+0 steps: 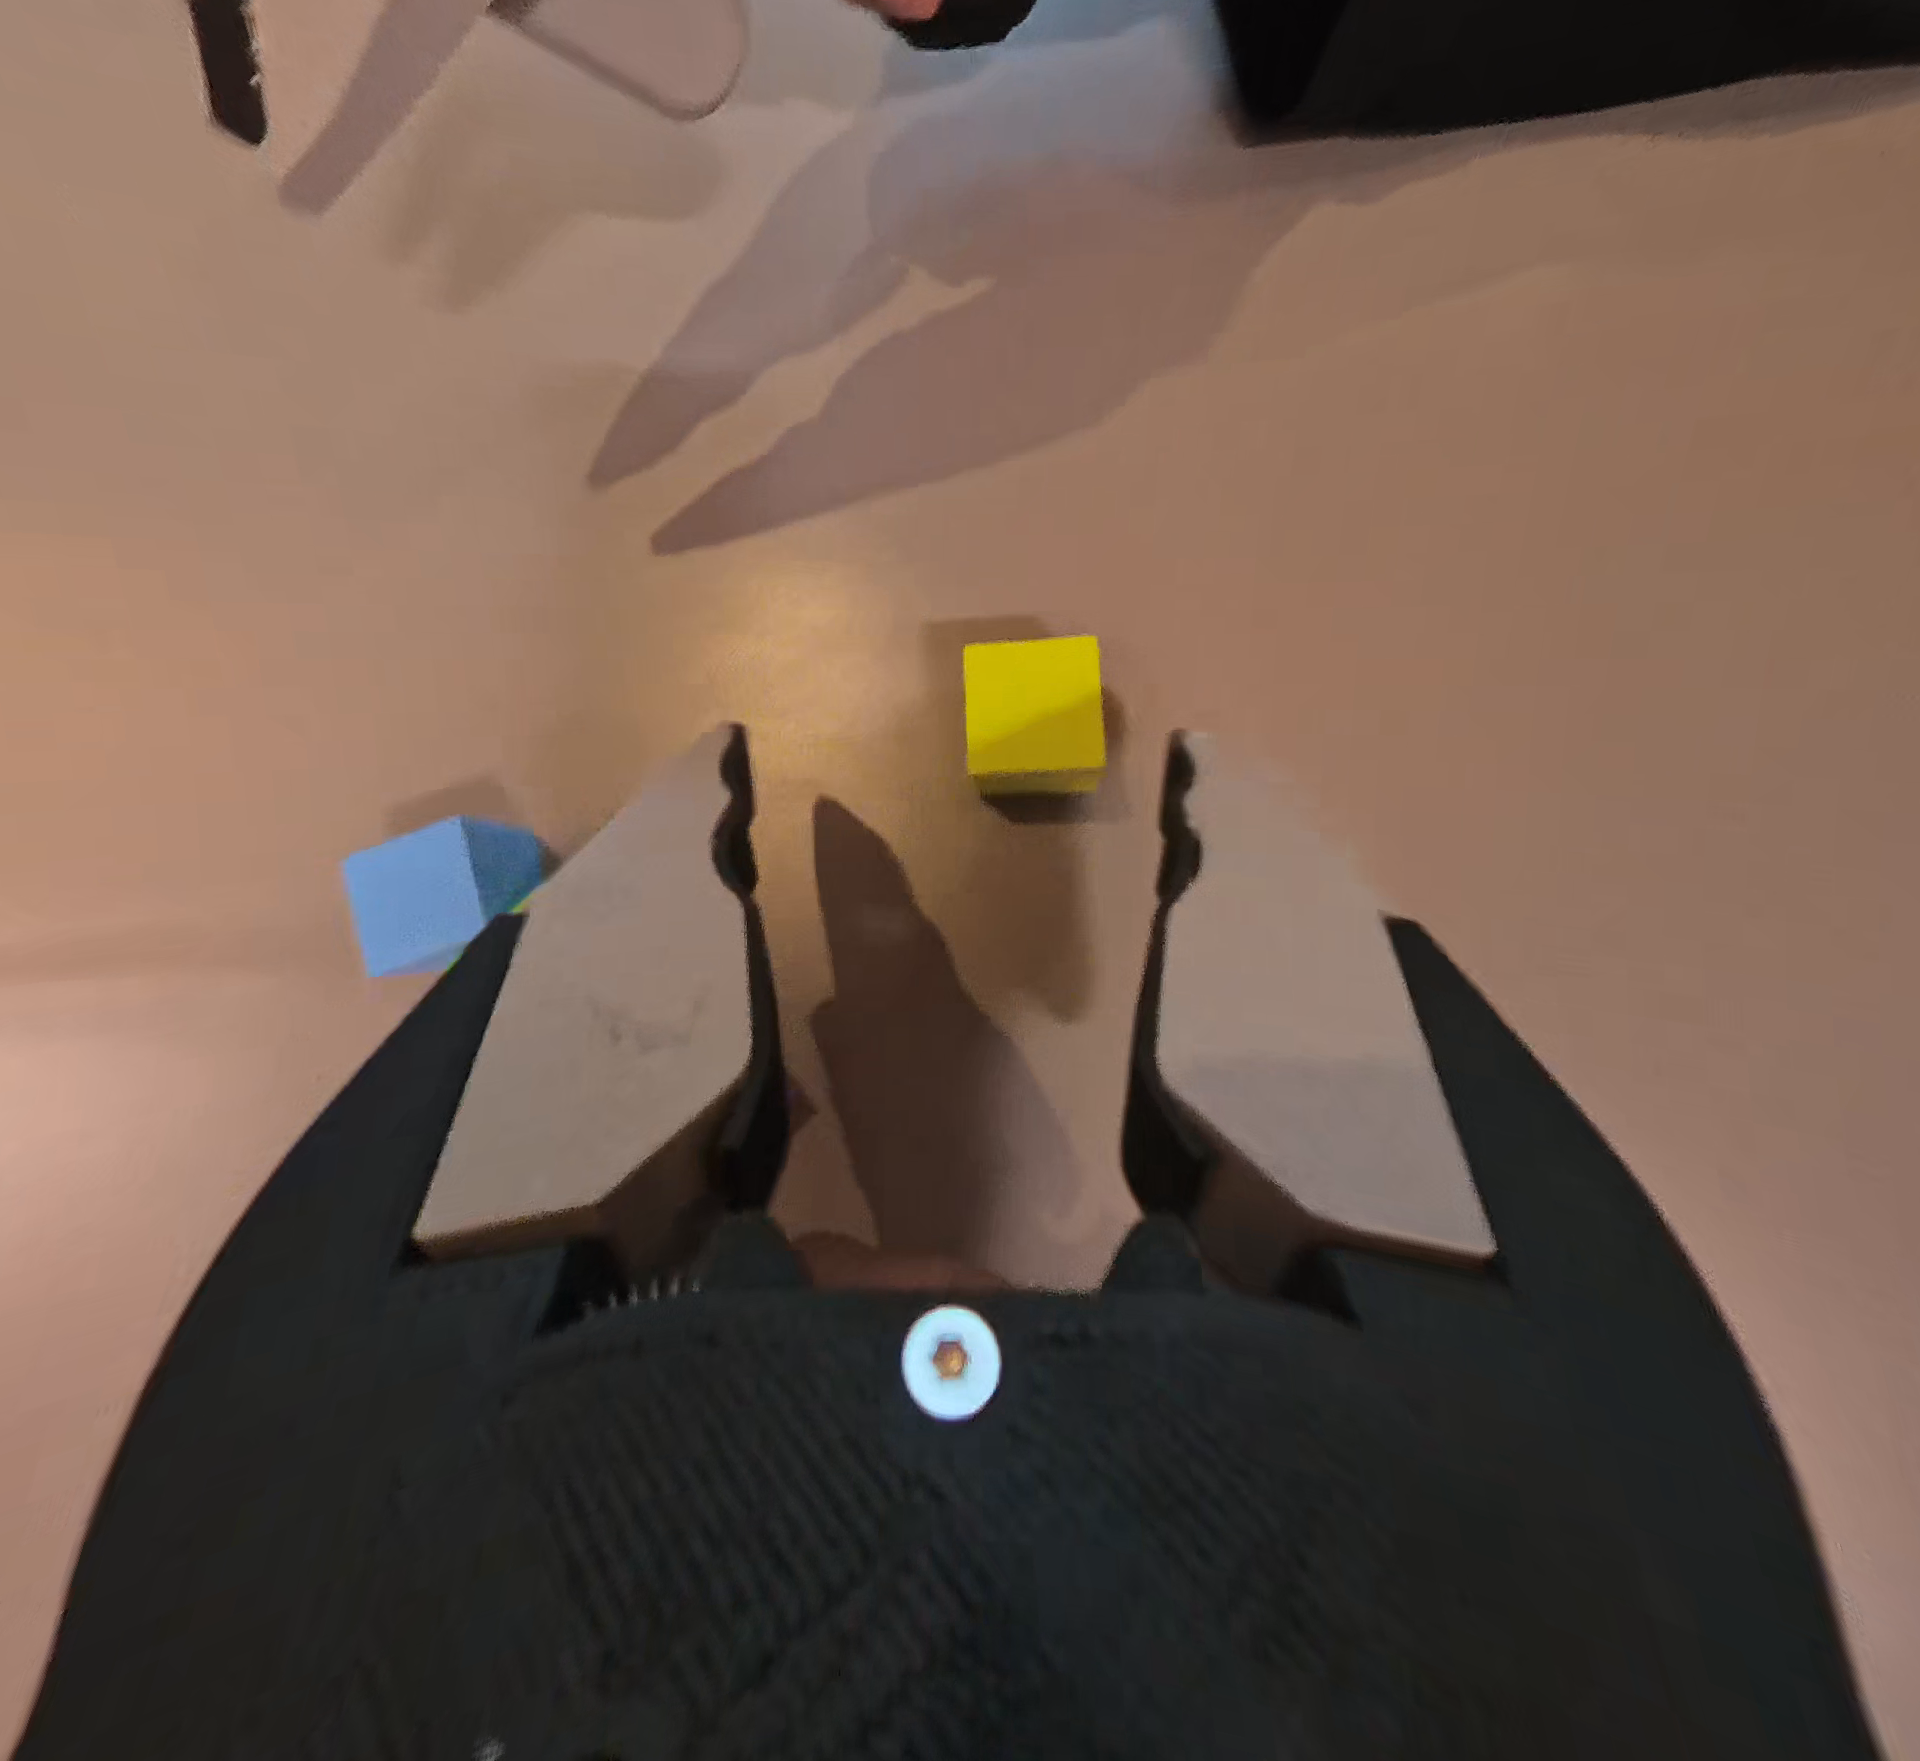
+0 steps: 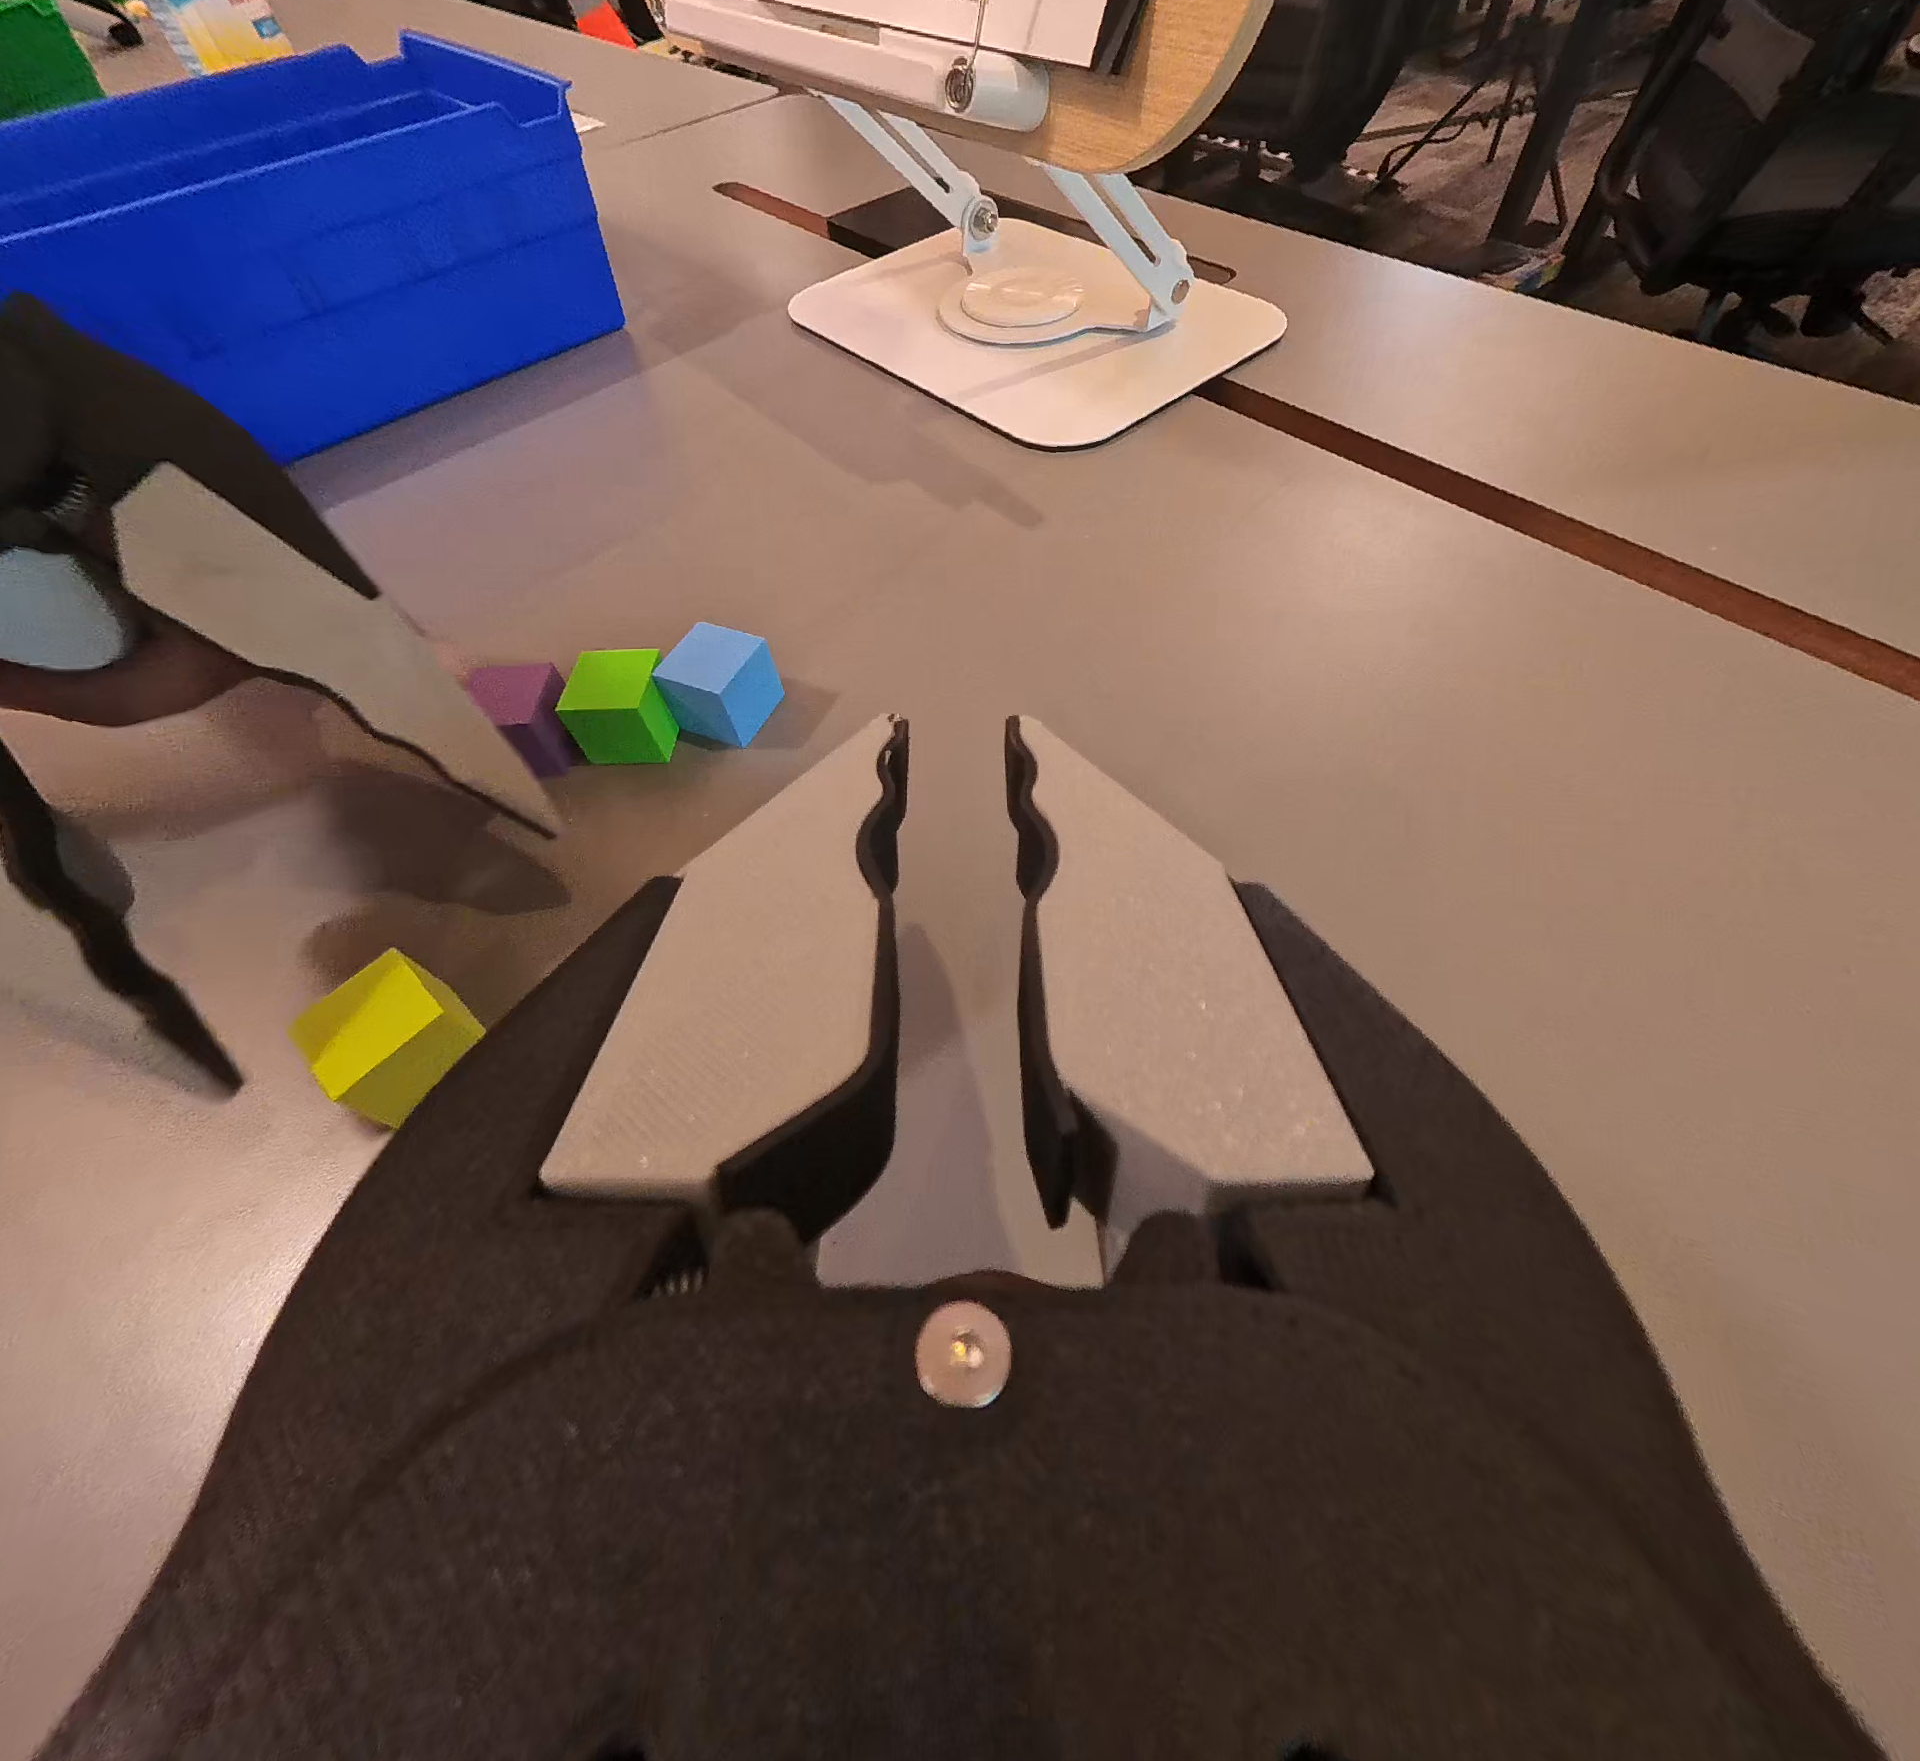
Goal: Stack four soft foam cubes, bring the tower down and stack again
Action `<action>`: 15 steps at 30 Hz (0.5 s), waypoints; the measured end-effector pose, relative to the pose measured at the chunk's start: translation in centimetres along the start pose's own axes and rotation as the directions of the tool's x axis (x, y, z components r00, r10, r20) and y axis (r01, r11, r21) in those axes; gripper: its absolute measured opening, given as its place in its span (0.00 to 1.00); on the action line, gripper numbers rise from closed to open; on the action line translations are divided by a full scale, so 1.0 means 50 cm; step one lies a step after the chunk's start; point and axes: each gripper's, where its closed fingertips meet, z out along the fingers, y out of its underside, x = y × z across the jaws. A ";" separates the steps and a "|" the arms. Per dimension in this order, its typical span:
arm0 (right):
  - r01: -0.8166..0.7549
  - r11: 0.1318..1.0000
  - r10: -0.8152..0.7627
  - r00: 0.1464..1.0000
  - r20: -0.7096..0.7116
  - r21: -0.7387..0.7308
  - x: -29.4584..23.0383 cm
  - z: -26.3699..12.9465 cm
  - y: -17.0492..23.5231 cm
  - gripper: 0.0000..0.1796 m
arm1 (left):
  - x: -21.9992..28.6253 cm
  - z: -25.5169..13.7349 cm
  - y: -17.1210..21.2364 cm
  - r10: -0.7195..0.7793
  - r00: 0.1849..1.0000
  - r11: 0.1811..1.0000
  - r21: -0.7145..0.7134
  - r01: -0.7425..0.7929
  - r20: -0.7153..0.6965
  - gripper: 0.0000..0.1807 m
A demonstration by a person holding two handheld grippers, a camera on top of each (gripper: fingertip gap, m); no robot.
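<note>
purple [image 2: 516,695], green [image 2: 615,705], blue cubes [image 2: 724,683] in row, yellow cube [image 2: 382,1036] apart

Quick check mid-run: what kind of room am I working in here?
Probably an office or lab workspace: a long grey desk, office chairs behind it, a blue storage bin and a document stand.

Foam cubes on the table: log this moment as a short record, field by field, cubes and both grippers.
stack: none standing; all four cubes lie on the table
yellow cube: alone, apart from the other three
purple cube: at one end of a loose row, partly hidden by a gripper finger
green cube: middle of the row
blue cube: other end, tilted against the green one
left gripper: open, empty, above the table by the yellow cube
right gripper: open, empty
background: blue bin
</note>
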 end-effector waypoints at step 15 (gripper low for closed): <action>-0.002 1.000 0.002 1.000 -0.010 0.006 0.003 -0.004 -0.002 0.08 | -0.028 0.045 0.011 -0.061 0.995 0.998 -0.020 0.063 0.085 0.40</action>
